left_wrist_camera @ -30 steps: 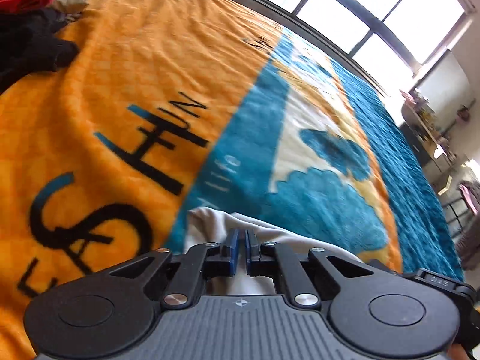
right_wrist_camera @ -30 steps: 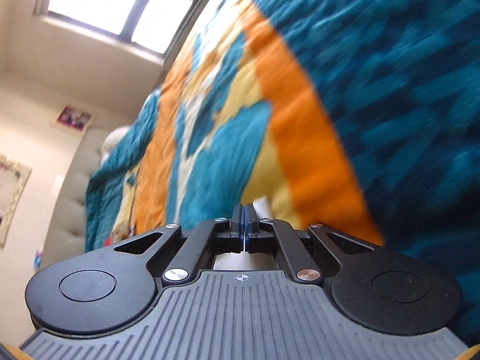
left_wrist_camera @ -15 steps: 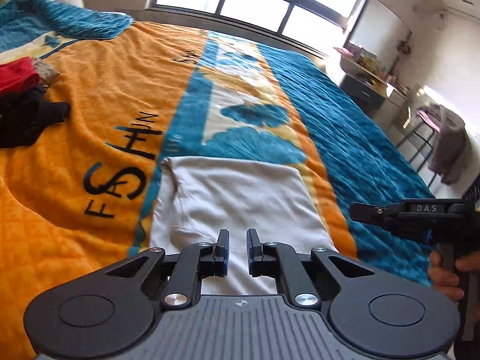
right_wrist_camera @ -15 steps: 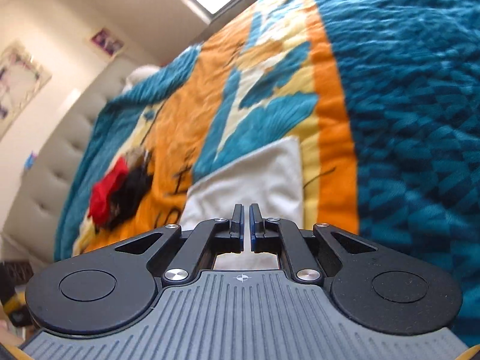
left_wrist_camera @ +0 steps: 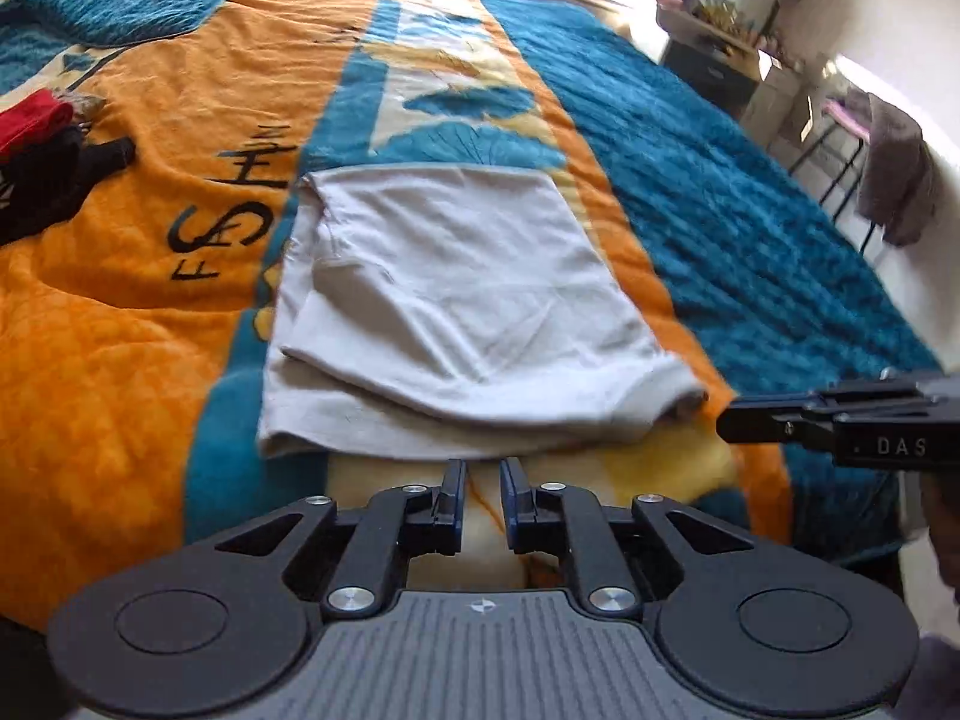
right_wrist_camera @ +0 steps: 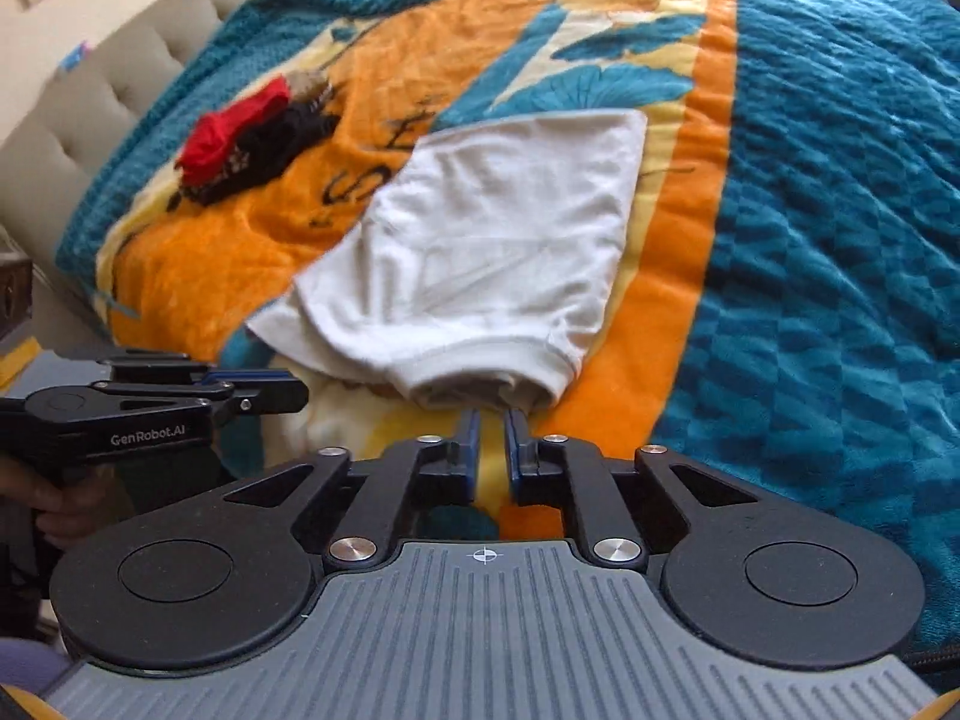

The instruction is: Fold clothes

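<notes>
A white garment (left_wrist_camera: pixel 444 300) lies folded in half on the orange and teal blanket (left_wrist_camera: pixel 120 312), its hem edges facing me. My left gripper (left_wrist_camera: pixel 482 471) hovers just short of the near edge, slightly open, with nothing between its fingers. In the right wrist view the same white garment (right_wrist_camera: pixel 498 252) lies ahead, and my right gripper (right_wrist_camera: pixel 491 423) sits at its near right corner, also slightly open and empty. The right gripper (left_wrist_camera: pixel 735 420) shows at the right edge of the left wrist view; the left gripper (right_wrist_camera: pixel 294 393) shows at the left of the right wrist view.
A pile of red and black clothes (left_wrist_camera: pixel 42 156) lies on the blanket's left side, seen too as the pile (right_wrist_camera: pixel 252 132). A padded headboard (right_wrist_camera: pixel 90 96) runs along the left. A chair with hanging clothes (left_wrist_camera: pixel 894 168) and a dresser (left_wrist_camera: pixel 714 66) stand right of the bed.
Both grippers let go of the white garment, opened a little and drew back toward me. The garment now lies folded on the blanket.
</notes>
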`<state>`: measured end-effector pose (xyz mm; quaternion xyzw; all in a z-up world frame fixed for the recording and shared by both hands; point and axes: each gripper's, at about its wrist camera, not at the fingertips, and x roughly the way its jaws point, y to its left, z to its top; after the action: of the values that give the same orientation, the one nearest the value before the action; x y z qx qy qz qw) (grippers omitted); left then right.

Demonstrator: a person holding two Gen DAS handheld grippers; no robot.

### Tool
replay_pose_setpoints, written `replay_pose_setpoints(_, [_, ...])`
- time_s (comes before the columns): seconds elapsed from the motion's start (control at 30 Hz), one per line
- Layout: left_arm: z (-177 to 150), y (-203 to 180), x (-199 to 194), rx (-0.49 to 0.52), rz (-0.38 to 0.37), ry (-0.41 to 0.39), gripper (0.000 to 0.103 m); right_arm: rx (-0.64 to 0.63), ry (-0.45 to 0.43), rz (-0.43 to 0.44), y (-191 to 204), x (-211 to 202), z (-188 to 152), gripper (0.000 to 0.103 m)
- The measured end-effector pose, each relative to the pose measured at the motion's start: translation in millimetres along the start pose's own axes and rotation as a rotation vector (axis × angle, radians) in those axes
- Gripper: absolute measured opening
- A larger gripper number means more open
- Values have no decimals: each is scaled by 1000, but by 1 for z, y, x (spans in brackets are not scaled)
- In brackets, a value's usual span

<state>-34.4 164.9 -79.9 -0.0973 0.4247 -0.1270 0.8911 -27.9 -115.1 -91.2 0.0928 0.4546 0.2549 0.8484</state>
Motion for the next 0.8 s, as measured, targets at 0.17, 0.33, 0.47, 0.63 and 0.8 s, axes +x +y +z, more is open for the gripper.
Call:
replay_pose_setpoints(0.17, [32, 46, 16, -208, 2, -58, 59, 187, -123, 27, -31, -5, 32, 68])
replay_pose_setpoints(0.33, [53, 84, 56, -340, -50, 17, 73, 427, -61, 90, -71, 37, 61, 69])
replay_pose_setpoints(0.47, [70, 115, 89, -445, -93, 78, 74, 516, -9, 110, -92, 66, 68, 68])
replay_pose_setpoints(0.63, [81, 125, 117, -446, -188, 118, 74, 570, 25, 121, -113, 93, 72, 64])
replay_pose_setpoints(0.8, [82, 126, 141, -393, -252, 217, 74, 620, 39, 142, -130, 110, 74, 62])
